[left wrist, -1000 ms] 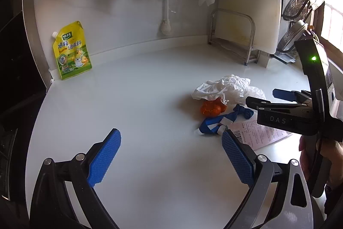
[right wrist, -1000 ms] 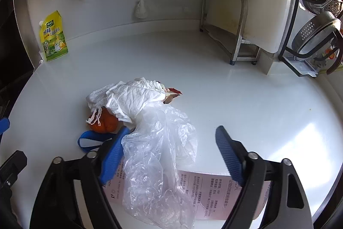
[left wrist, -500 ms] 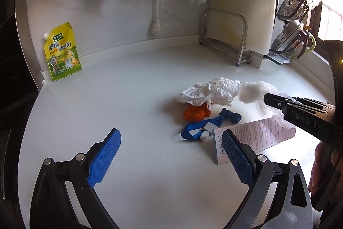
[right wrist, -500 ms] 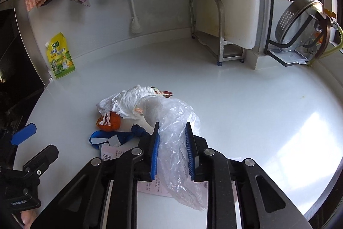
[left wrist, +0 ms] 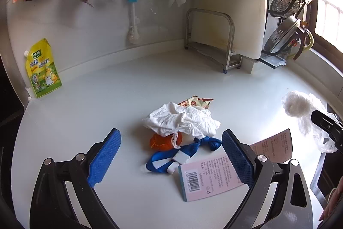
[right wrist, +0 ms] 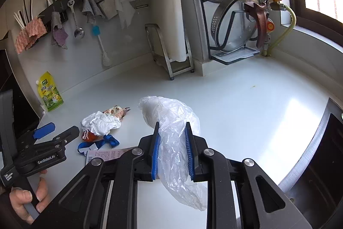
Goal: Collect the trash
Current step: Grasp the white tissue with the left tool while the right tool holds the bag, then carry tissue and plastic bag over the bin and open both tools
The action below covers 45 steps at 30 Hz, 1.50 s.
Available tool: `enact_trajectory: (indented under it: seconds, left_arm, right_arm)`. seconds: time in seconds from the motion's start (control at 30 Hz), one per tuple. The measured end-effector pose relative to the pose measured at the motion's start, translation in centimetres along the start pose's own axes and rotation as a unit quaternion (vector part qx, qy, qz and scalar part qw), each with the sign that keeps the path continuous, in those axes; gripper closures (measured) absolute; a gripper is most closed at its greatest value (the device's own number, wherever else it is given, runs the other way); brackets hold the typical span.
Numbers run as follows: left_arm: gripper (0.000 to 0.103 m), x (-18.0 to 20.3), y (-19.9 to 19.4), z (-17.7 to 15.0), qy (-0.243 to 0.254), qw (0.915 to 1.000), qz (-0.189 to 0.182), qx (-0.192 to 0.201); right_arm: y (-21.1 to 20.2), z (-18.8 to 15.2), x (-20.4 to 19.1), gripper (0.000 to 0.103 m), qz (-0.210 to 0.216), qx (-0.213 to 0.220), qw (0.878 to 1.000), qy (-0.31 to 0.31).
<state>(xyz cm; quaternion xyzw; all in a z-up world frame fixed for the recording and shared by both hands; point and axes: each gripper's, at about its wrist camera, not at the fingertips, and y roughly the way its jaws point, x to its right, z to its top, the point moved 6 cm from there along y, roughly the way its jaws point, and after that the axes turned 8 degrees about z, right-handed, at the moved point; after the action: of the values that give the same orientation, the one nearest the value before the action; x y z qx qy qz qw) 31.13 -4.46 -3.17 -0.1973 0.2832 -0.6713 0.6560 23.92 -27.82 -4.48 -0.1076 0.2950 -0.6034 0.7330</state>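
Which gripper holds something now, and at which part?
The right gripper pinches the clear plastic bag around its middle. The left gripper is open and holds nothing.

Both wrist cams close, angled down at counter [left wrist: 133, 83]; share trash pile [left wrist: 182, 121].

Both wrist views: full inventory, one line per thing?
clear plastic bag: 1, clear, clamped in right gripper
crumpled tissue: 1, white, counter centre
snack wrapper: 1, red-cream, behind tissue
orange net: 1, orange, under tissue's front edge
blue strap: 1, blue, in front of tissue
pink leaflet: 1, pink, counter front
yellow pouch: 1, yellow, against wall
counter: 1, white
left gripper: 1, black, blue pads, open above strap
right gripper: 1, black, blue pads, shut on bag
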Motion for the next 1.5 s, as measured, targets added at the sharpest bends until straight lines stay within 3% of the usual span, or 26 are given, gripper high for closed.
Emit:
enact_trajectory:
  seconds: [0.2, 0.3, 0.4, 0.47, 0.53, 0.67, 0.7, 1.13, 1.5]
  left_arm:
    - [0.010, 1.0, 3.3, 0.3, 0.007, 0.9996, 0.019, -0.021]
    - [0.015, 1.6, 4.5, 0.0, 0.021, 0.9986, 0.036, -0.032]
    - [0.026, 2.3, 5.5, -0.7, 0.039, 0.9973, 0.043, -0.046]
    - [0.042, 2.5, 6.3, -1.1, 0.044, 0.9962, 0.045, -0.060]
    - [0.050, 2.4, 6.6, -1.1, 0.036, 0.9966, 0.038, -0.063]
    - [0.077, 2.3, 6.4, -0.8, 0.022, 0.9973, 0.021, -0.068]
    - [0.080, 2.3, 6.3, -0.8, 0.022, 0.9974, 0.019, -0.067]
    - [0.085, 0.3, 0.1, -0.5, 0.012, 0.9996, -0.013, -0.020]
    - [0.085, -0.6, -6.6, -4.1, 0.011, 0.9997, -0.018, -0.008]
  right_arm:
    - [0.0, -0.5, 1.0, 0.083, 0.023, 0.001, 0.999, 0.031]
    - [0.2, -0.7, 1.4, 0.082, 0.031, -0.001, 0.998, 0.045]
    - [0.2, -0.8, 1.5, 0.083, 0.036, 0.000, 0.998, 0.053]
    - [0.2, -0.8, 1.5, 0.083, 0.036, 0.001, 0.998, 0.053]
    - [0.2, -0.8, 1.6, 0.083, 0.037, 0.000, 0.998, 0.055]
    - [0.5, -0.9, 1.7, 0.082, 0.041, -0.004, 0.997, 0.058]
    - [0.5, -0.9, 1.7, 0.083, 0.041, -0.004, 0.997, 0.058]
    - [0.9, -1.3, 1.0, 0.082, 0.034, -0.007, 0.999, 0.036]
    - [-2.3, -2.9, -2.2, 0.083, 0.044, 0.010, 0.999, 0.004]
